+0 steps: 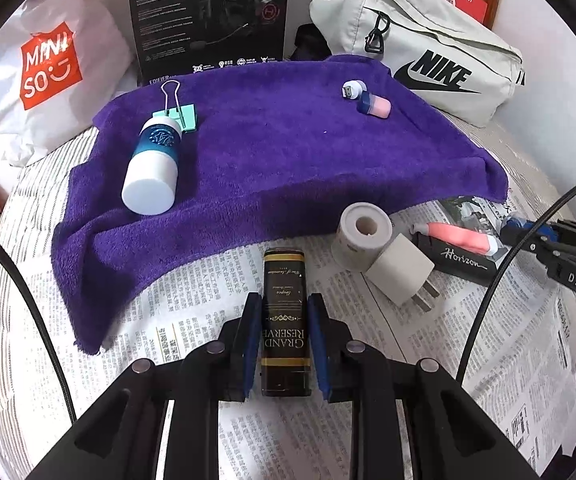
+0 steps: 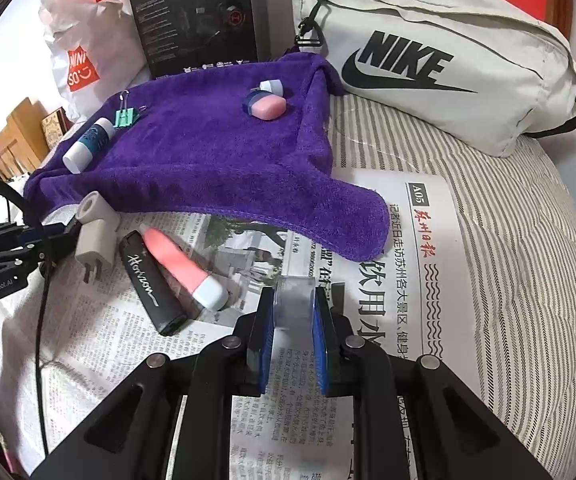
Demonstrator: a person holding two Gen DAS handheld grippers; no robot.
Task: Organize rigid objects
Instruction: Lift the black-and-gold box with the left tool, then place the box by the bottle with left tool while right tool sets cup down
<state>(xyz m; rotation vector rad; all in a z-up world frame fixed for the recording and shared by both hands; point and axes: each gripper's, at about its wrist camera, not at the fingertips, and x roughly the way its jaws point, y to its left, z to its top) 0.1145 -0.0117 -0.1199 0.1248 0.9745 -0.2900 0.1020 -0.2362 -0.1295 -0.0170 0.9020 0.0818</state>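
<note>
My left gripper (image 1: 283,312) is shut on a black "Grand Reserve" box (image 1: 284,320) over the newspaper (image 1: 207,288). My right gripper (image 2: 295,304) is shut on a clear plastic tape roll (image 2: 294,300); it also shows at the right edge of the left wrist view (image 1: 528,236). On the purple towel (image 1: 267,152) lie a white-and-blue bottle (image 1: 152,168), a mint binder clip (image 1: 177,114), a white USB plug (image 1: 354,90) and a pink-and-blue case (image 1: 374,106). On the newspaper lie a white roll (image 1: 362,240), a white charger (image 1: 402,274), a black Horizon stick (image 2: 149,280) and a pink tube (image 2: 181,268).
A white Nike bag (image 2: 428,60) lies at the back right on the striped bedding (image 2: 528,260). A black headset box (image 1: 207,16) and a Miniso bag (image 1: 47,64) stand at the back left. Cables (image 1: 500,272) hang beside the grippers.
</note>
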